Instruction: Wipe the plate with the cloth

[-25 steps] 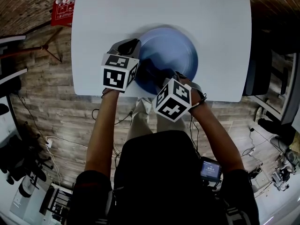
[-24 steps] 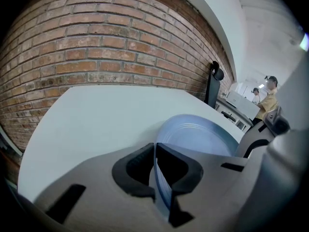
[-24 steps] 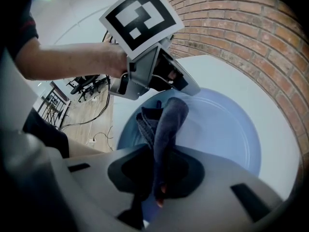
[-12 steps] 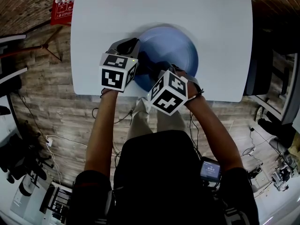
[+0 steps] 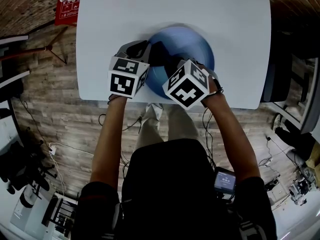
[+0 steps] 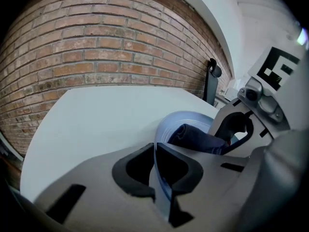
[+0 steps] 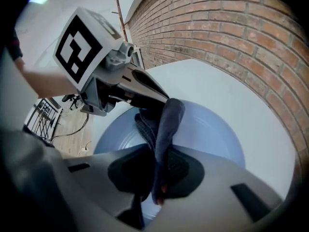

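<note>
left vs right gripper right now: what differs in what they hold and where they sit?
The left gripper has its jaws shut on the rim of the blue plate; the right gripper has its jaws shut on the dark cloth. The left gripper sits at the plate's edge; the right gripper is over the plate's inside, with the cloth bunched on it. Shared: both grip something at the same plate on the white table.
</note>
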Demonstrator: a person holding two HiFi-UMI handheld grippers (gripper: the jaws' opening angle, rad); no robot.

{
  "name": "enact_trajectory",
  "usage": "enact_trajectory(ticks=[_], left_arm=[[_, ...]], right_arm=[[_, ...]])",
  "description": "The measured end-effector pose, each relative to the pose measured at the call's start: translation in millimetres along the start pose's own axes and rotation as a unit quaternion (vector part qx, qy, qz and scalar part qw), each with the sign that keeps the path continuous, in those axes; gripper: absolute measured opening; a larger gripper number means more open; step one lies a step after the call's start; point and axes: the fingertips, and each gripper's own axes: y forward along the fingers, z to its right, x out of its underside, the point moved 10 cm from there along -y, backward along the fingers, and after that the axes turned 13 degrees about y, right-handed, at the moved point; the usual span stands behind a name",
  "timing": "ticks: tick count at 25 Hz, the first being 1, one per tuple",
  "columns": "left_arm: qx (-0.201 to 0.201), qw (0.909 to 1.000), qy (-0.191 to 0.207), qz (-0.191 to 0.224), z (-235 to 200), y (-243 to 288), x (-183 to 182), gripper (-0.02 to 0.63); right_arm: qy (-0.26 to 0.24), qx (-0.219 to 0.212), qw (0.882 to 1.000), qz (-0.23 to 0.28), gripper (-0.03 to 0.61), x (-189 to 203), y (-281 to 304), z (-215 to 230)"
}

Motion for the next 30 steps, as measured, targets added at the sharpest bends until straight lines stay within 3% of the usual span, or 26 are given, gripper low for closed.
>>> enact_trajectory(ticks=[17, 30], left_arm=[[0.000, 1.0000, 0.004, -0.002, -1.5, 1.0, -0.7, 0.032], [0.003, 1.0000, 0.004, 0.000, -1.0, 1.1, 0.1, 0.032]], right_arm=[[0.019, 0.046, 0.999, 0.003, 0.063, 0.4, -9.0, 31.9], [0.053, 0.073, 0.996, -0.006, 0.063, 24.8, -24.9, 49.6]])
